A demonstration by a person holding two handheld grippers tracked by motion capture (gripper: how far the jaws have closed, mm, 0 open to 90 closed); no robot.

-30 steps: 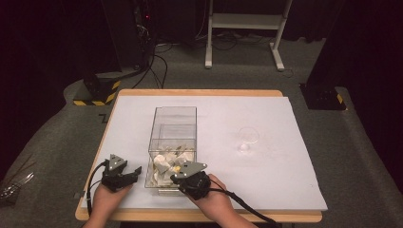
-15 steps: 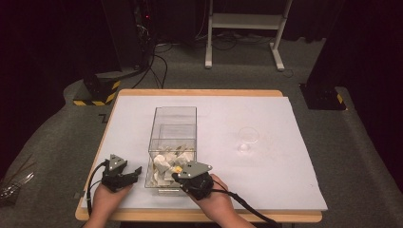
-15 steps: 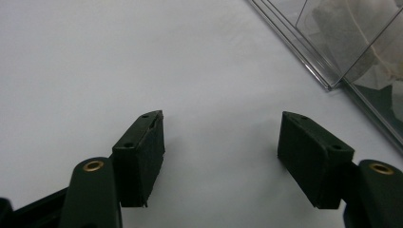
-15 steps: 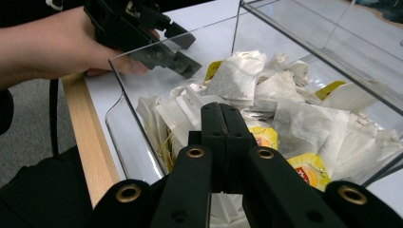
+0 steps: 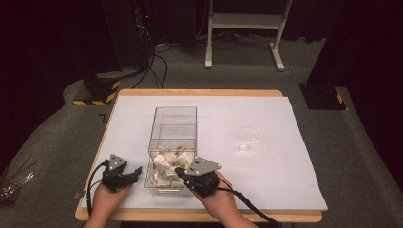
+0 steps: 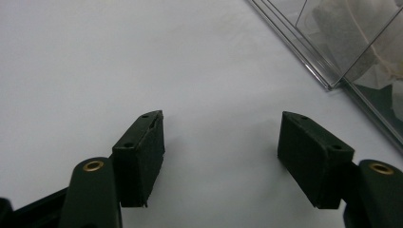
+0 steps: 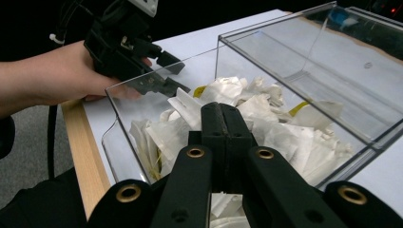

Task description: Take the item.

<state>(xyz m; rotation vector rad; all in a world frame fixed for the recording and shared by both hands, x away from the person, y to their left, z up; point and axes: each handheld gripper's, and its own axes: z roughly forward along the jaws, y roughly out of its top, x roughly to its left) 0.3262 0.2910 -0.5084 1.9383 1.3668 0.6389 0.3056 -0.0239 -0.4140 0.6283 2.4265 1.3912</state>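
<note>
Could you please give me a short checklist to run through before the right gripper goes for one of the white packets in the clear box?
1. Right gripper open for a grasp: not ok, its jaws are closed together.
2. Right gripper over the clear box: ok, it sits above the near end, over the white packets.
3. Right gripper empty: cannot tell, nothing shows between the closed jaws.
4. Left gripper out of the way: ok, open over bare white sheet, left of the box.
5. Small clear cup clear of the work: ok, it stands apart at the right.
</note>
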